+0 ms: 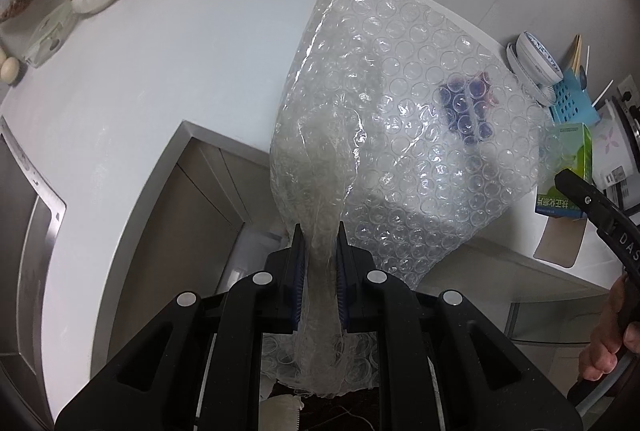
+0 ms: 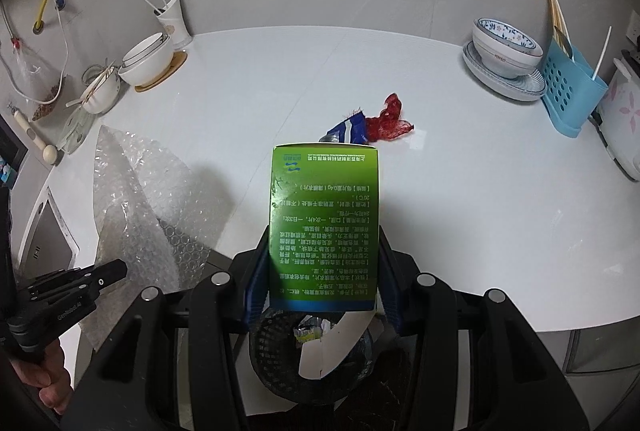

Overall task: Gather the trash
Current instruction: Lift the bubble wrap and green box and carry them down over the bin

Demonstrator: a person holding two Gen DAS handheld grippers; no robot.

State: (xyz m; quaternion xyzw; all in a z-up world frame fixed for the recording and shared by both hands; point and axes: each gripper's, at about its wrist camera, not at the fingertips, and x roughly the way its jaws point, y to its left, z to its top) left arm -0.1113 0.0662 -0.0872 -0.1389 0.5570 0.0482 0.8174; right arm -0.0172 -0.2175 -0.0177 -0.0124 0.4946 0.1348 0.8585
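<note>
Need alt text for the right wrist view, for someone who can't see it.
The right gripper holds a green carton above a black trash basket below the white counter. Blue and red wrapper scraps lie on the counter; at left, the left gripper holds bubble wrap.

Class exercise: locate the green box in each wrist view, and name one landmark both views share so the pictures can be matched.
Left wrist view: green box at the right edge, partly behind the bubble wrap.
Right wrist view: green box at centre, clamped in the right gripper.
Shared landmark: blue utensil holder.
</note>
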